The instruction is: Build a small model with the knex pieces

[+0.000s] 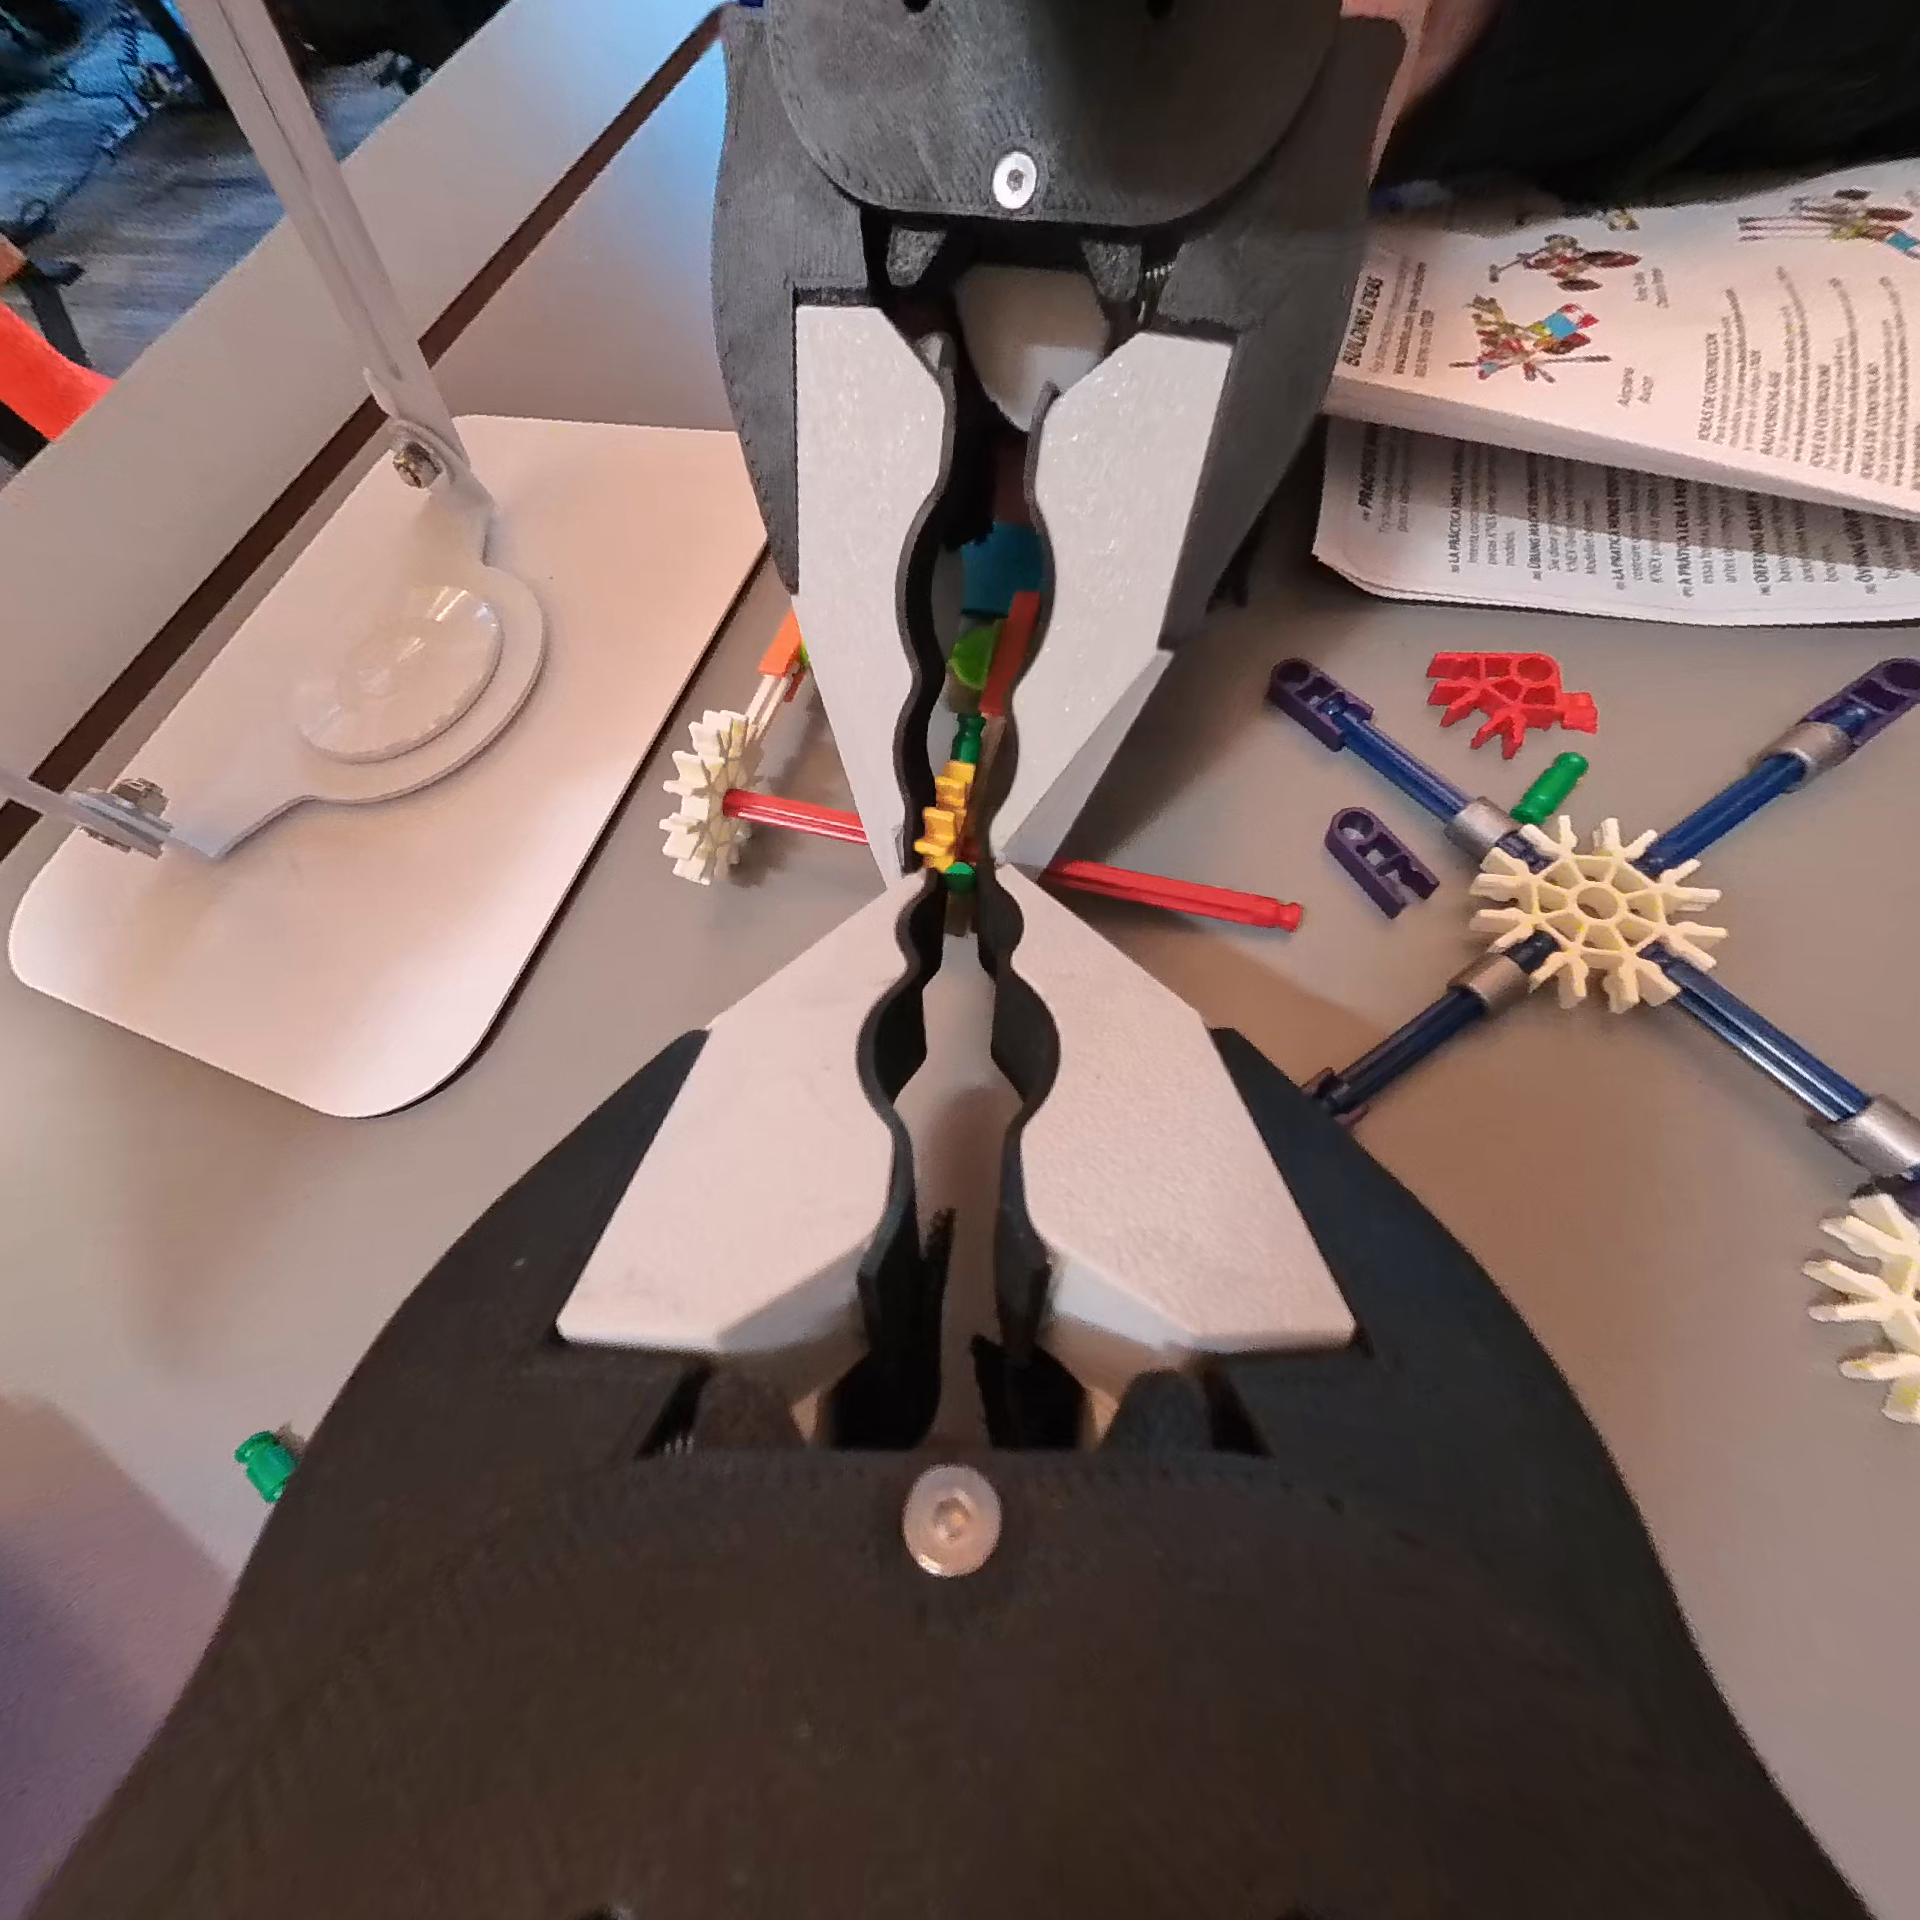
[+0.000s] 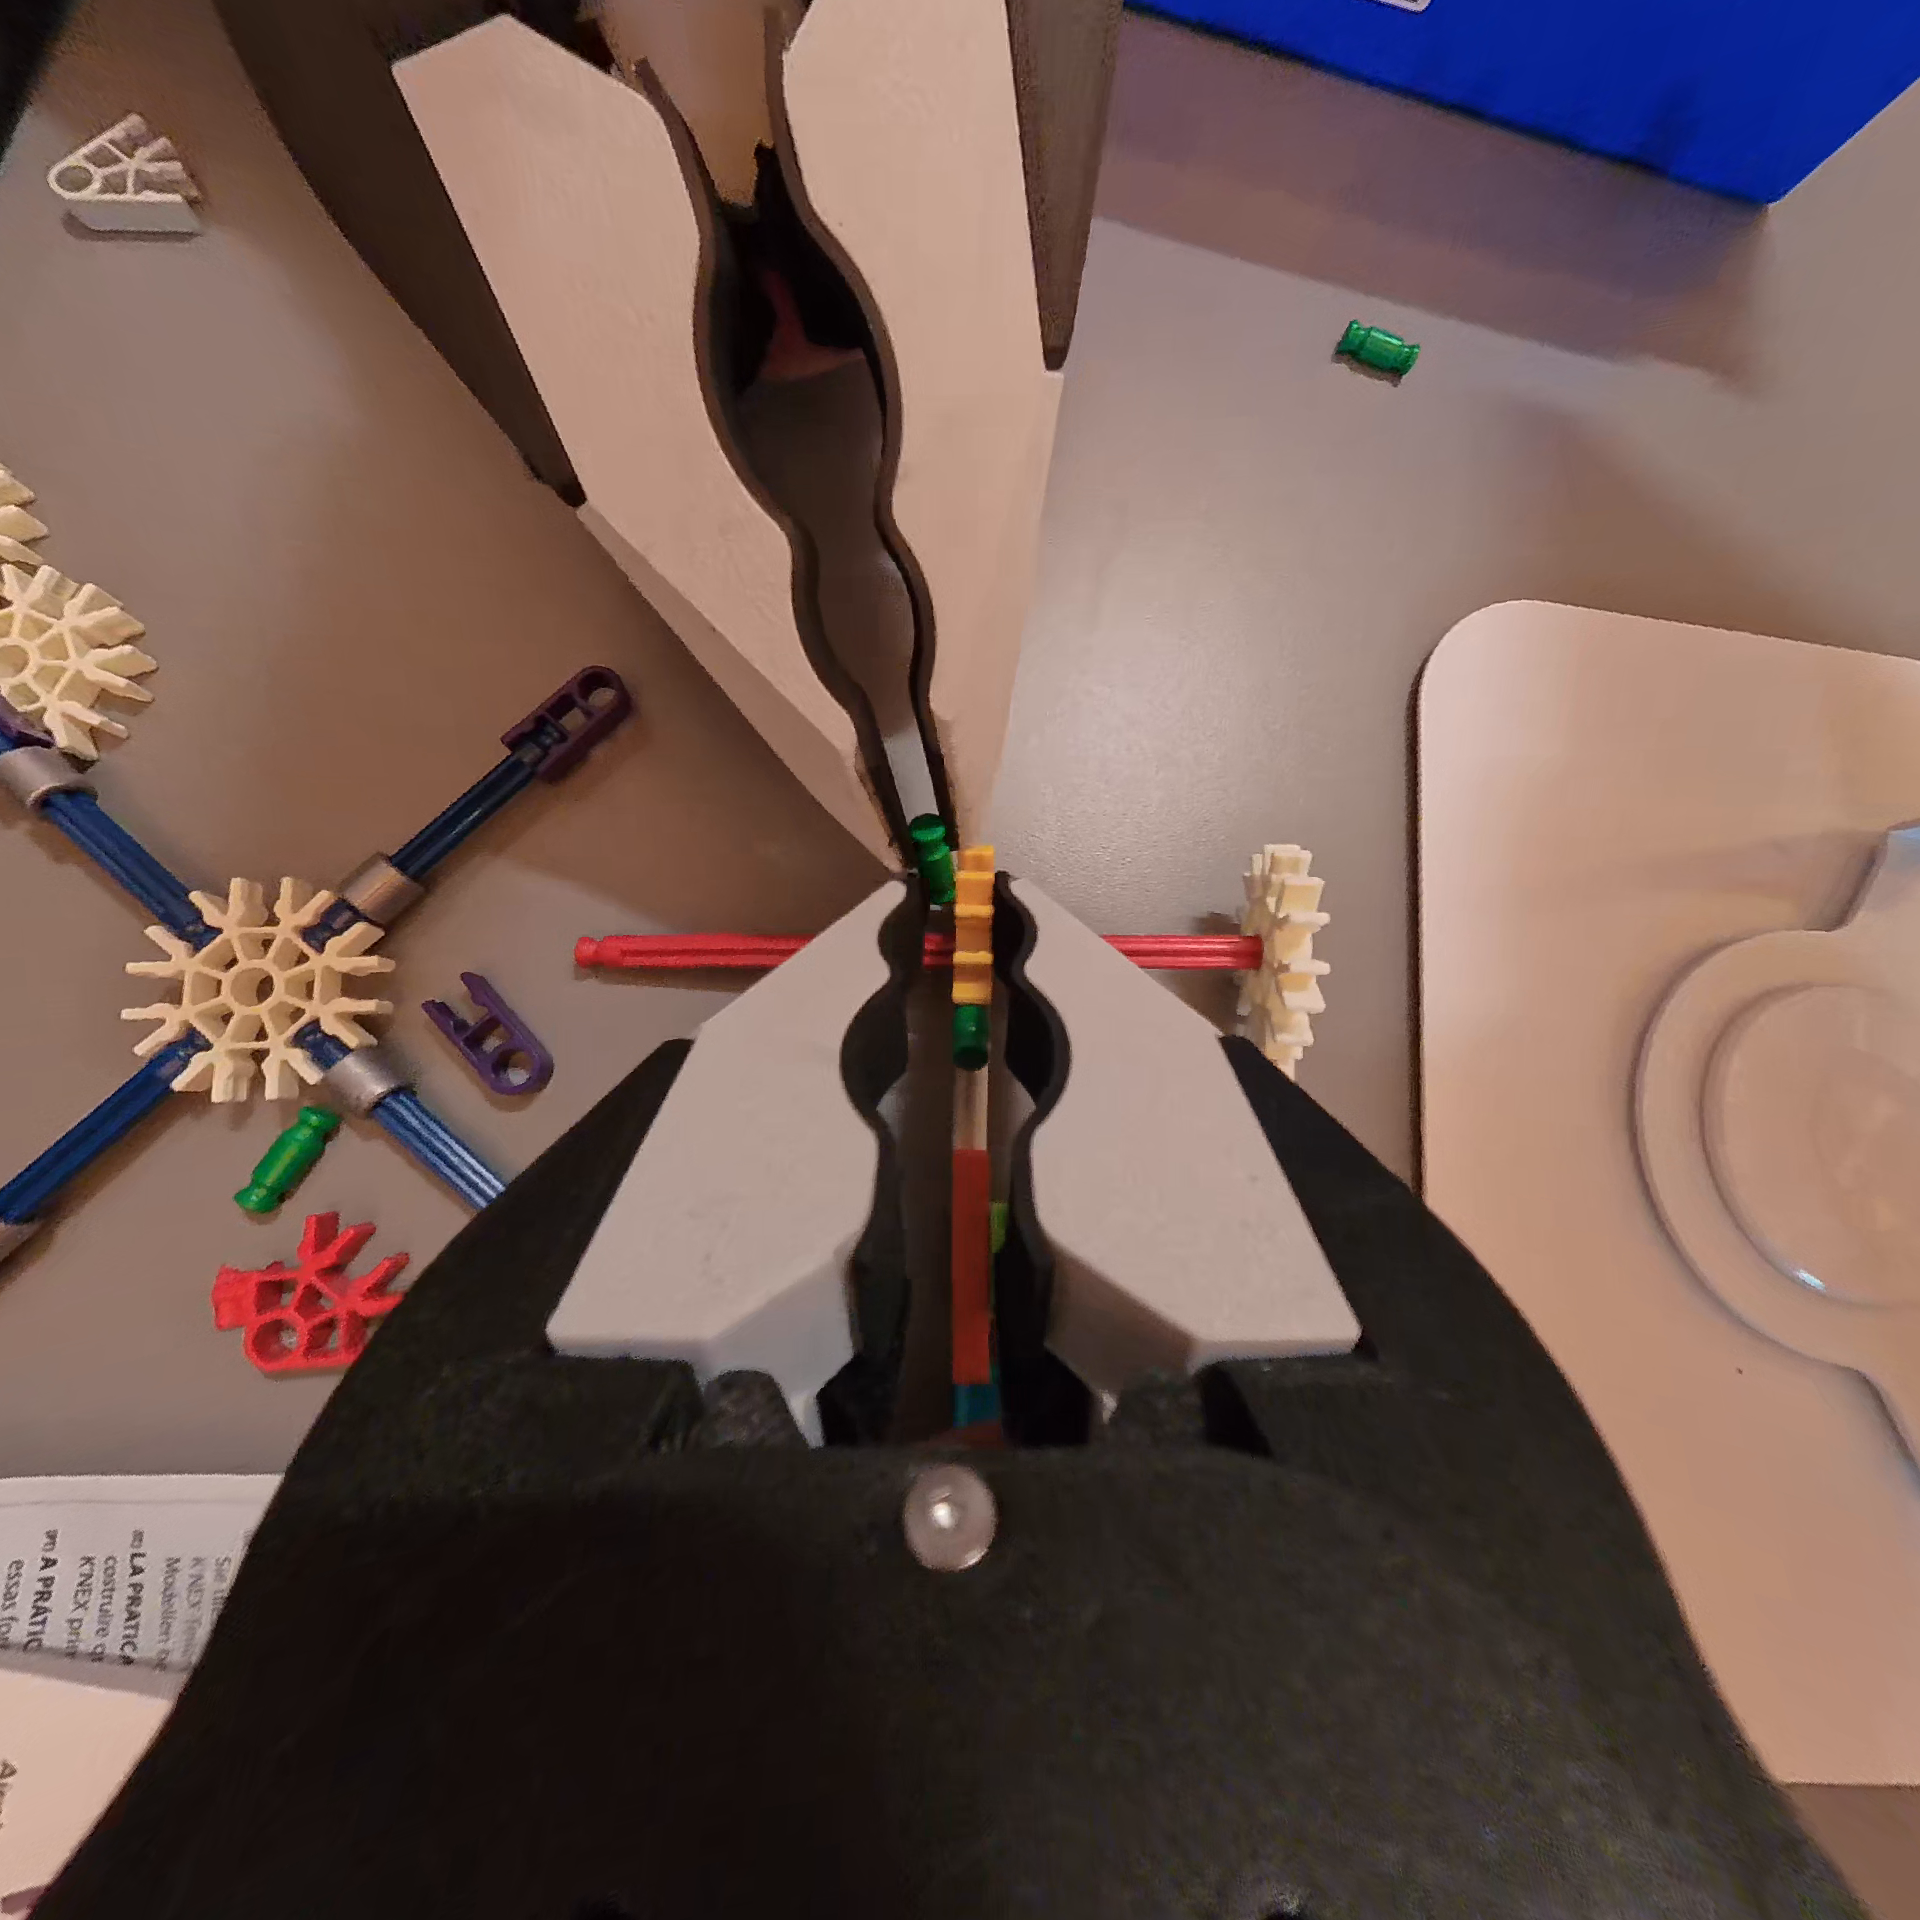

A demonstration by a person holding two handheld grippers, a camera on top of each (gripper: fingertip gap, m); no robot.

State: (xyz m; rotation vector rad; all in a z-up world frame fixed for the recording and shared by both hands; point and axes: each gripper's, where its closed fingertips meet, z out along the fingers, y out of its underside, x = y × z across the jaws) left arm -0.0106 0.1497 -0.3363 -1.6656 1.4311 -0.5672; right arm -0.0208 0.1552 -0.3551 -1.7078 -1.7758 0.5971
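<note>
Grippers meet tip to tip, mid-frame.
Left gripper pinches green rod; right gripper clamps yellow connector, rod axis running toward it.

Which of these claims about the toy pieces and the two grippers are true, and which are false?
1. The left gripper pinches a short green plastic rod. True.
2. The right gripper is wide open and empty. False: it is shut on a yellow toothed connector.
3. A red flat plastic connector lies loose on the grey table. True.
4. The cream snowflake-shaped connector has four red rods. False: its rods are blue.
</note>
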